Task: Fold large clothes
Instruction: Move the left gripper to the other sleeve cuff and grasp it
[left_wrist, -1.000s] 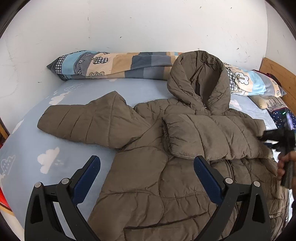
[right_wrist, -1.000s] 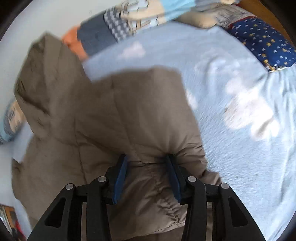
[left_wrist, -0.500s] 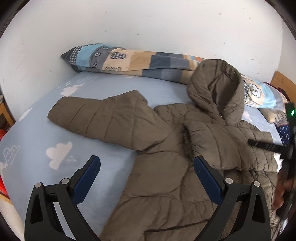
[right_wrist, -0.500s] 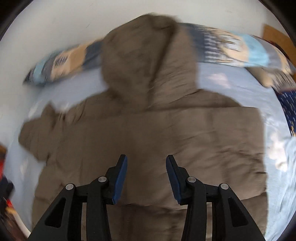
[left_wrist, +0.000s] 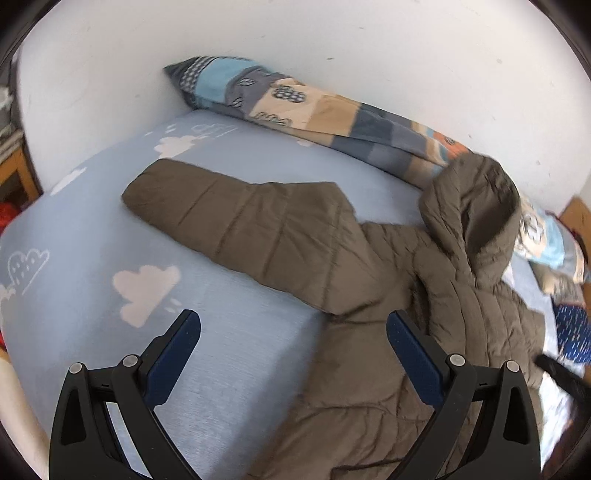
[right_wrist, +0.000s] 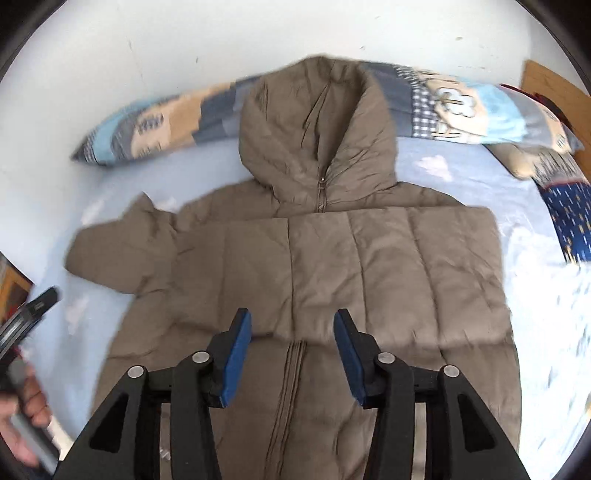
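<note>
Olive-brown hooded puffer jacket (right_wrist: 332, 266) lies front-up on the bed (left_wrist: 229, 350), which has a light-blue sheet with white cloud print. Hood (right_wrist: 317, 136) points toward the wall-side edge, resting against a long patchwork bolster pillow (left_wrist: 314, 114) that runs along that edge.

One sleeve (right_wrist: 388, 266) is folded flat across the chest, cuff end past the zipper line. The other sleeve (left_wrist: 236, 221) is stretched out straight on the sheet, cuff toward the bed's left corner near the wall.

Left gripper (left_wrist: 293, 347): jaws wide apart, empty, hovering over bare sheet beside the jacket's side seam, below the outstretched sleeve.

Right gripper (right_wrist: 291, 350): jaws apart, nothing between them, above the zipper (right_wrist: 291, 373) at mid-body, just below the folded sleeve.

A dark-blue patterned cloth (right_wrist: 569, 218) sits at the bed's right edge. Some motion blur in both views.
</note>
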